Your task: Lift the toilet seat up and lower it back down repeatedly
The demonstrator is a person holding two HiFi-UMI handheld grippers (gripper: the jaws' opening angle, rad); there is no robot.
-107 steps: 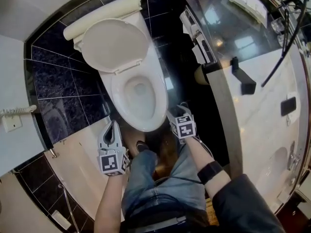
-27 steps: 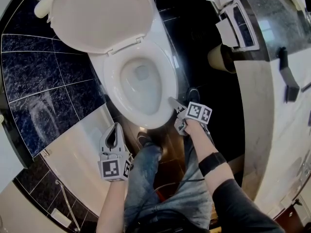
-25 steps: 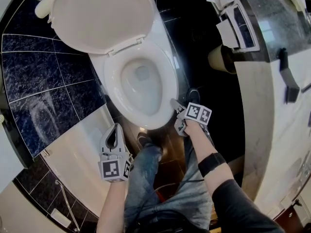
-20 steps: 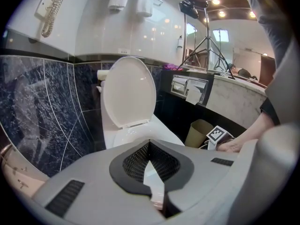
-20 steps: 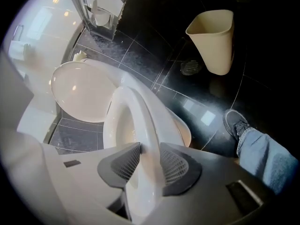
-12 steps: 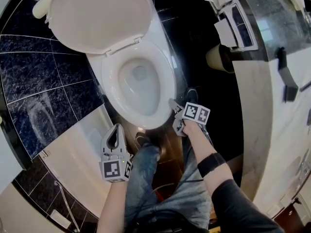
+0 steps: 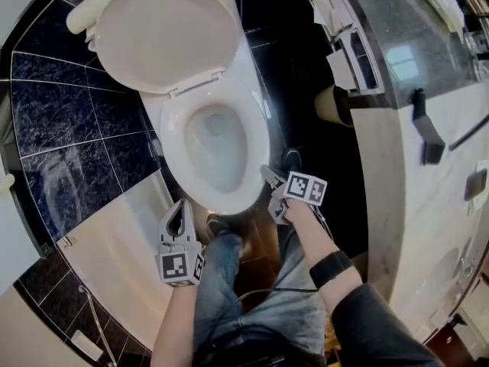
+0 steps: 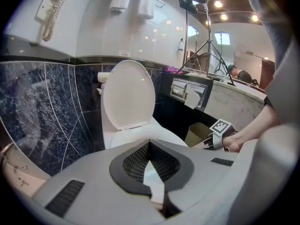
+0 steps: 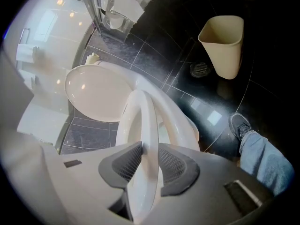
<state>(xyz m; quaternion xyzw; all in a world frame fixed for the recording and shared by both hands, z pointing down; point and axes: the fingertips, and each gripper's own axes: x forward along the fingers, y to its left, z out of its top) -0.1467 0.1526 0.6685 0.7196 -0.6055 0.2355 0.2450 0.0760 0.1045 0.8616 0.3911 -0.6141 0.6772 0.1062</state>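
The white toilet has its lid [image 7: 168,37] standing up against the tank. My right gripper [image 7: 267,176] is at the front right of the seat ring [image 7: 257,136]. In the right gripper view the seat rim [image 9: 140,116] runs between the right gripper's [image 9: 147,149] two pads. The jaws have just been closing and now press on the rim, which sits raised a little off the bowl [image 9: 180,121]. My left gripper [image 7: 182,203] hangs in front of the toilet at the left, away from it. Its tips [image 8: 149,143] meet with nothing between them.
A beige waste bin [image 7: 330,104] stands on the dark floor right of the toilet, below wall-mounted paper holders [image 7: 344,44]. A pale counter [image 7: 428,205] runs along the right. Dark marble tiles [image 7: 69,121] cover the wall at the left. The person's shoe [image 9: 240,125] is by the bowl's front.
My right gripper has closed on the seat's front right rim and has risen slightly with it. The left gripper has stayed where it was.
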